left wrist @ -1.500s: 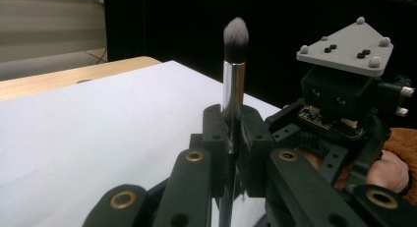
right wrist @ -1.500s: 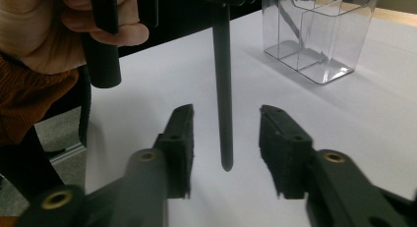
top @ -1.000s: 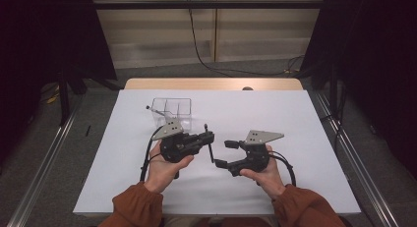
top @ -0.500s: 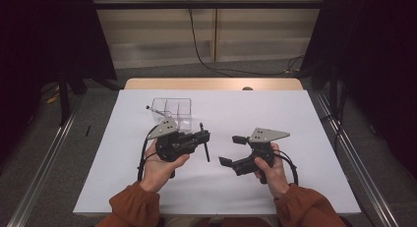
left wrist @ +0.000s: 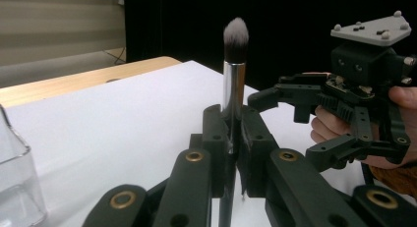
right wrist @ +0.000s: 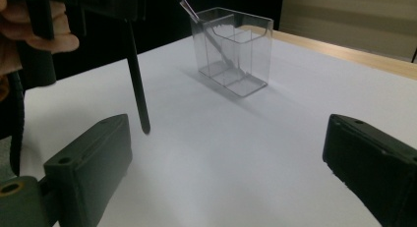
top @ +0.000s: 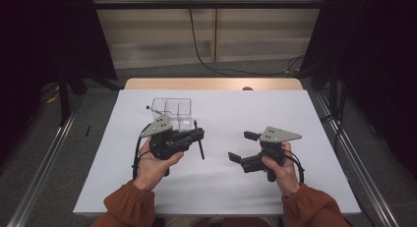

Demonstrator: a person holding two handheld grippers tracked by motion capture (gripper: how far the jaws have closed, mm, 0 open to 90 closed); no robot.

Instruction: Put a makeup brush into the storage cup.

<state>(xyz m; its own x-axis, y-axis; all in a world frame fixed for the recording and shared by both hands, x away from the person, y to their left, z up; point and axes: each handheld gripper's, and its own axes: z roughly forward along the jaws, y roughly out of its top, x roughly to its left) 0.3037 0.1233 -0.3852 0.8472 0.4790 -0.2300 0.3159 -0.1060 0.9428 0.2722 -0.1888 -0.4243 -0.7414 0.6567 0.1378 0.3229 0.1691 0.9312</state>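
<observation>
My left gripper [left wrist: 231,138] pinches the makeup brush [left wrist: 234,79] upright at its ferrule; my right gripper [top: 244,147] has just spread wide, nothing between. I should carry it level, bristles up, to the clear organizer [top: 172,109] and lower it into 1 free compartment.

Two brushes [left wrist: 235,65], one clear organizer [top: 173,110], two claws [top: 198,134].

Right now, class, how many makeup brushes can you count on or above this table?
2. One brush is clamped upright in the left gripper; a second brush leans inside the clear organizer. More could hide behind its walls.
</observation>
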